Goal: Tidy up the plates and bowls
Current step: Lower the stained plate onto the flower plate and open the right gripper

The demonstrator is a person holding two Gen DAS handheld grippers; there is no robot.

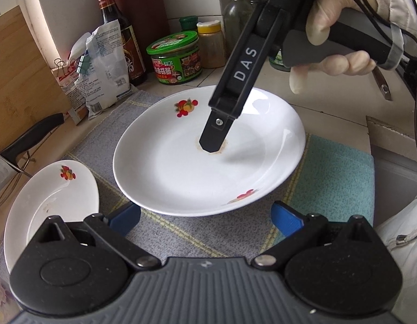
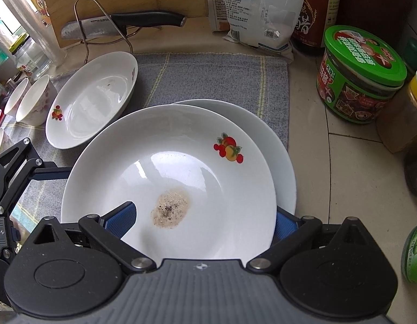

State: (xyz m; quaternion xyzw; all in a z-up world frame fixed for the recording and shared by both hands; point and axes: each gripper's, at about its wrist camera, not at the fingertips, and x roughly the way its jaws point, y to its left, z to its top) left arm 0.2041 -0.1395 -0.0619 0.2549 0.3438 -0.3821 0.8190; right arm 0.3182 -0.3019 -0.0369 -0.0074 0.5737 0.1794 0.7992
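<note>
Two fruit-printed plates sit stacked on the grey mat [image 2: 208,81], the upper plate [image 2: 168,178] offset so the lower plate [image 2: 281,156] peeks out behind it. The right gripper [image 2: 203,217] pinches the upper plate's near rim, one finger above and one beneath, probably to slide or lift it square onto the stack. A third plate [image 2: 92,102] lies just left of the stack, with small bowls [image 2: 35,100] beyond it. The left gripper [image 1: 205,218] hovers near the stack, jaws spread and holding nothing, apparently waiting its turn.
</note>
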